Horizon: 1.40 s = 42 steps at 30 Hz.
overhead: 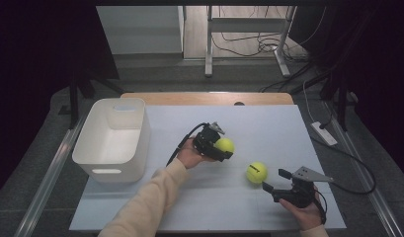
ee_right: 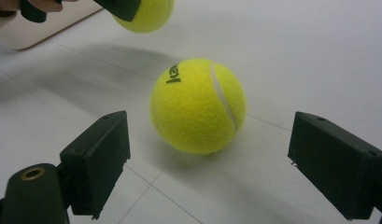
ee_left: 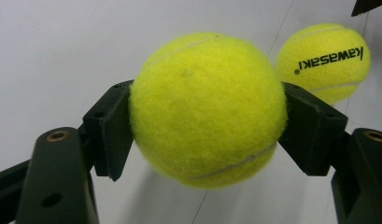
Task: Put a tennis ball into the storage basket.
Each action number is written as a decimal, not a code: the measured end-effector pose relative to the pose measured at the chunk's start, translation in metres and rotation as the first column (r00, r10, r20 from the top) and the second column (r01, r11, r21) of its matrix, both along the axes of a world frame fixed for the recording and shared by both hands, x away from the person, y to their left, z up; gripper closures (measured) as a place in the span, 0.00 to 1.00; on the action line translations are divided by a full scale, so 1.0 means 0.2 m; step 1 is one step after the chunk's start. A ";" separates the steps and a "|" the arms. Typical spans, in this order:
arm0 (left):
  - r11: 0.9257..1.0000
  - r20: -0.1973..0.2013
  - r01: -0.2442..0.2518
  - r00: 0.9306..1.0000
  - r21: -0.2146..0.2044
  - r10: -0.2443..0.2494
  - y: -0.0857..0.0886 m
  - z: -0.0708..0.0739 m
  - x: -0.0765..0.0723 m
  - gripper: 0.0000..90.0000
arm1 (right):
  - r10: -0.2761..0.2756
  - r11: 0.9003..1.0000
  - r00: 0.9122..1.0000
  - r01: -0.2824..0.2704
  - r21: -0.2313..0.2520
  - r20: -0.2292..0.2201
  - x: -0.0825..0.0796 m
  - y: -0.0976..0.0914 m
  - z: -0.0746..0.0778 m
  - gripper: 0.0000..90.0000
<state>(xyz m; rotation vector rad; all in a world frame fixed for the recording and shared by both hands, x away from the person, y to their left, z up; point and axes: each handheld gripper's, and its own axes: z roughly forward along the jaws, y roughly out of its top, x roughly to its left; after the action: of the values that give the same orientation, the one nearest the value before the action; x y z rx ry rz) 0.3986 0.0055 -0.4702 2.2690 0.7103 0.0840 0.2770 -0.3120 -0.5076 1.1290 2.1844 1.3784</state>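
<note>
The left gripper (overhead: 223,146) clamps 1 tennis ball (ee_left: 207,109) above the table (overhead: 268,123), the right gripper (overhead: 276,180) stands wide open and empty just beside a second ball (overhead: 257,172), and the white bin (overhead: 113,138) sits well apart at the left.

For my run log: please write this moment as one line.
left tool: shut on held ball | right tool: open | second ball: on table

Held ball (ee_left: 207,109) is fuzzy yellow-green with a pale seam line; the loose ball (ee_right: 198,105) is the same yellow-green, white curved seam, black printed lettering. Both tongs, left (overhead: 220,146) and right (overhead: 274,180), are black, the right one topped by a grey plate (overhead: 310,174). Tabletop (overhead: 268,126) is white with faint grid lines and a wood-tone far edge, the bin (overhead: 113,139) is white, the sleeve (overhead: 145,207) is cream.
</note>
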 end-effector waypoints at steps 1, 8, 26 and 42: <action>1.000 0.004 -0.009 1.000 -0.010 0.009 0.01 0.01 -0.01 0.30 | 0.000 1.000 1.000 0.000 0.000 0.000 0.00 0.00 0.00 0.14; 0.998 0.029 -0.032 0.999 -0.056 0.033 0.08 0.05 -0.03 0.30 | -0.001 1.000 1.000 0.001 -0.002 0.001 0.00 0.00 0.00 0.14; 0.991 0.075 -0.042 0.996 -0.128 0.052 0.16 0.09 -0.10 0.30 | -0.002 1.000 1.000 0.002 -0.004 0.003 0.00 0.00 0.00 0.14; 0.982 0.130 -0.066 0.987 -0.179 0.090 0.21 0.14 -0.15 0.30 | -0.004 1.000 1.000 0.004 -0.006 0.001 0.00 0.01 0.00 0.14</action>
<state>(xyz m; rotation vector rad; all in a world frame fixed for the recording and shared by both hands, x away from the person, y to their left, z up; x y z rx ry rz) 0.3685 0.0479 -0.4417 2.0471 0.7058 0.2058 0.2767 -0.3110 -0.5073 1.1297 2.1832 1.3690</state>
